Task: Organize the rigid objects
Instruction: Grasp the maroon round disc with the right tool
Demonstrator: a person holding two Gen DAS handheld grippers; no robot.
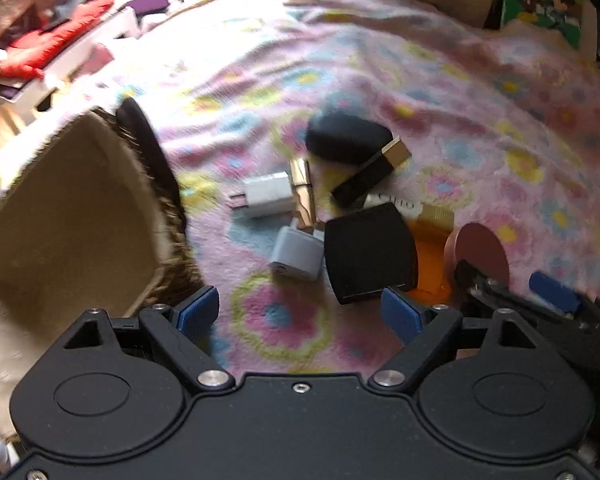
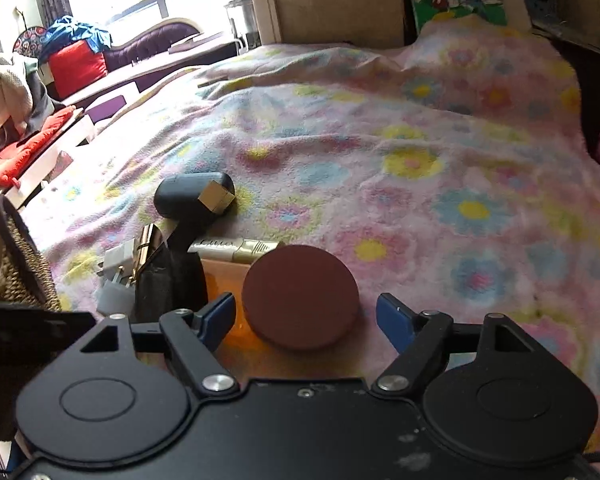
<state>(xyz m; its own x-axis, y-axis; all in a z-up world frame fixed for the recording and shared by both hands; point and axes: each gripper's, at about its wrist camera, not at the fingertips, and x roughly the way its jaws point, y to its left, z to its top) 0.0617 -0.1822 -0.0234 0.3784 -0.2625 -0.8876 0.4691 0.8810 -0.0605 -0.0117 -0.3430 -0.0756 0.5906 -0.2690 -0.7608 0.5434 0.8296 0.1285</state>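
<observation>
A bed with a flowery pink blanket (image 2: 420, 128) holds a little pile of things. The right tool (image 2: 306, 316) is spread wide around a round brown case (image 2: 300, 296), not pinching it. The left tool (image 1: 300, 312) is wide and empty, near a black case (image 1: 370, 256) and two white chargers (image 1: 268, 194). A basket (image 1: 68, 216) sits beside them.

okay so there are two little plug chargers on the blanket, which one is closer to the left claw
The pale grey-blue charger, lying beside the black square case. The white charger sits farther up the blanket, beyond it, beside a gold tube.
</observation>
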